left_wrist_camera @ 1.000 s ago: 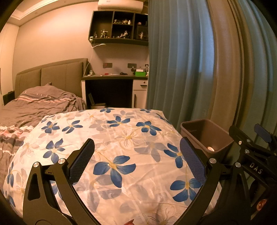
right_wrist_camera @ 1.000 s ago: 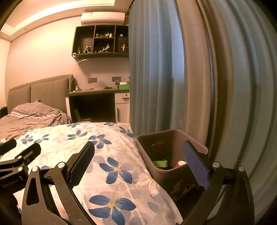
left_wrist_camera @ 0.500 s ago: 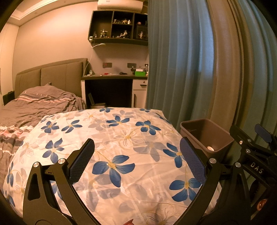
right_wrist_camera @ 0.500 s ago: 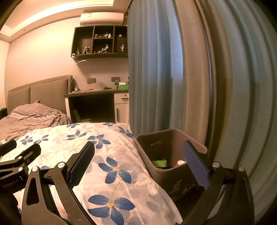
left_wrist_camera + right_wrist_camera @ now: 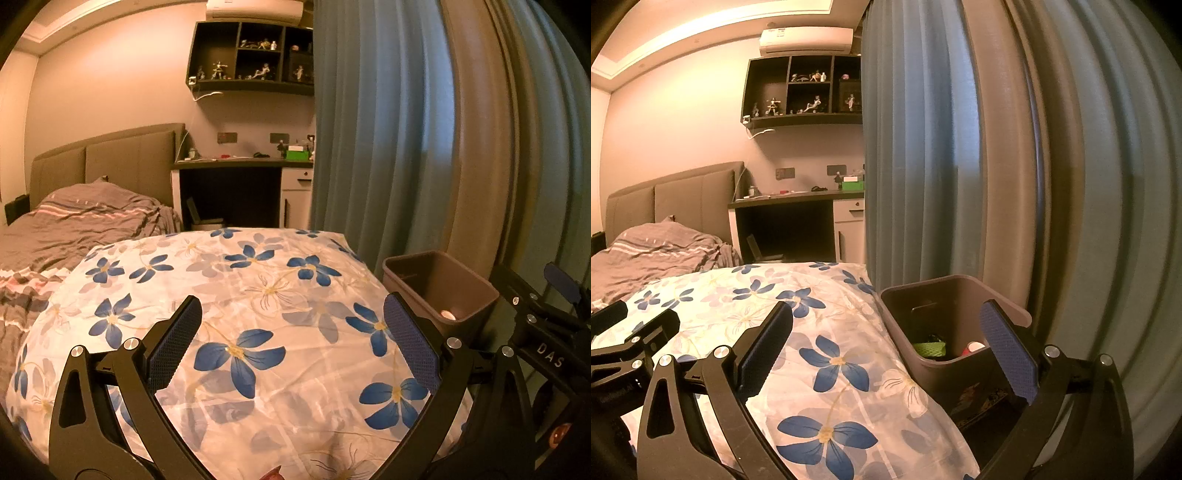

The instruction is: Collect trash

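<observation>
A brown waste bin [image 5: 945, 302] stands beside the bed, against the curtain. It also shows in the left wrist view [image 5: 439, 284]. Inside it lie a green wrapper [image 5: 929, 348] and a red and white item [image 5: 974, 347]. My left gripper [image 5: 293, 341] is open and empty, held over the floral quilt [image 5: 240, 295]. My right gripper [image 5: 886, 347] is open and empty, with its right finger in front of the bin's near edge. Each gripper shows at the edge of the other's view. I see no loose trash on the quilt.
A grey striped blanket [image 5: 74, 229] covers the bed's head end below a padded headboard [image 5: 110, 162]. A desk [image 5: 236, 173] with small items and a wall shelf [image 5: 251, 62] stand behind. A blue and beige curtain [image 5: 424, 129] hangs on the right.
Both views have shifted only slightly. The right wrist view has edged a little towards the bin. Both grippers stay open and empty.
</observation>
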